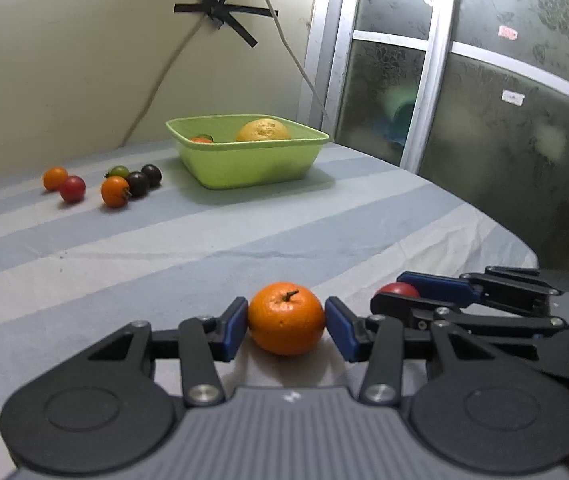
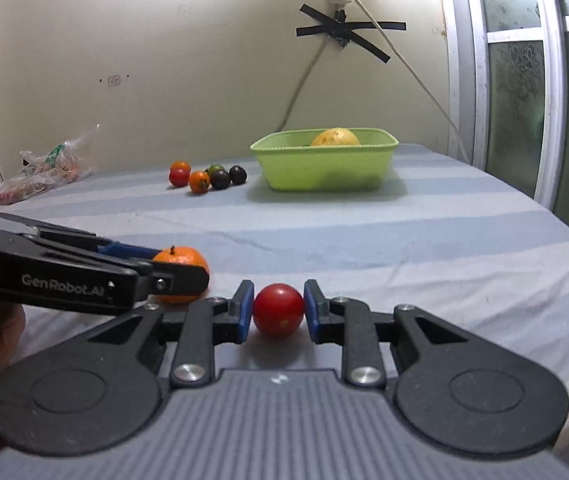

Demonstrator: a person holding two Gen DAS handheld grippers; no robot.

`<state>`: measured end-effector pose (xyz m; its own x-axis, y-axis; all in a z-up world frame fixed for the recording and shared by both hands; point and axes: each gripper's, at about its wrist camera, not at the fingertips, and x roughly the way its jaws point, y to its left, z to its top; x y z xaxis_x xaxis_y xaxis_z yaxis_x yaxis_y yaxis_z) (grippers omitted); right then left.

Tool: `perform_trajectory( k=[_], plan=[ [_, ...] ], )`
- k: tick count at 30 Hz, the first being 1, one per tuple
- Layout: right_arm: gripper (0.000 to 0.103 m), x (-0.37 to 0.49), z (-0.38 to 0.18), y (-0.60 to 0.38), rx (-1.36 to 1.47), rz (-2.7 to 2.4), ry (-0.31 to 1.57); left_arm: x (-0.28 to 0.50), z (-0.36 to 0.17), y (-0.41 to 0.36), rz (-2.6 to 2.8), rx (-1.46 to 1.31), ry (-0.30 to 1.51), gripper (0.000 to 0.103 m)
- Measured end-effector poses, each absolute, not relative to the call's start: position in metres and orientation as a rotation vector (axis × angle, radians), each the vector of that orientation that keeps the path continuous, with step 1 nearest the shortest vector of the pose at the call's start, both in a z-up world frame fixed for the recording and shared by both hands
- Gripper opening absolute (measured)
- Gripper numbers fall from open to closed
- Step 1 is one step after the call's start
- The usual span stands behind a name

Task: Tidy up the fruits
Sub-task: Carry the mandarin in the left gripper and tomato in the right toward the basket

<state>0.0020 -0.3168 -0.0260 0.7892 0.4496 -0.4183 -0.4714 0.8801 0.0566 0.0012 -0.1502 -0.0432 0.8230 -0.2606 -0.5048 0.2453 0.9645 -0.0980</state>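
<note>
My left gripper is shut on a small orange mandarin, its blue pads pressed on both sides, low over the striped cloth. My right gripper is shut on a red tomato in the same way. The two grippers sit side by side: the right one shows at the right of the left wrist view, and the left one at the left of the right wrist view. Far ahead stands a green basin holding a large yellow citrus and a small tomato.
Several cherry tomatoes, orange, red, green and dark, lie on the cloth left of the basin. A crumpled plastic bag lies at the far left by the wall. The table's rounded edge runs along the right, by a frosted glass door.
</note>
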Motion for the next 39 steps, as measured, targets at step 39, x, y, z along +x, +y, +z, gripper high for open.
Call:
perform_trajectory(
  k=[39],
  plan=[
    [0.029, -0.029, -0.039, -0.329, -0.098, 0.537, 0.443, -0.027, -0.043, -0.167, -0.346, 0.004, 0.551, 0.041]
  ],
)
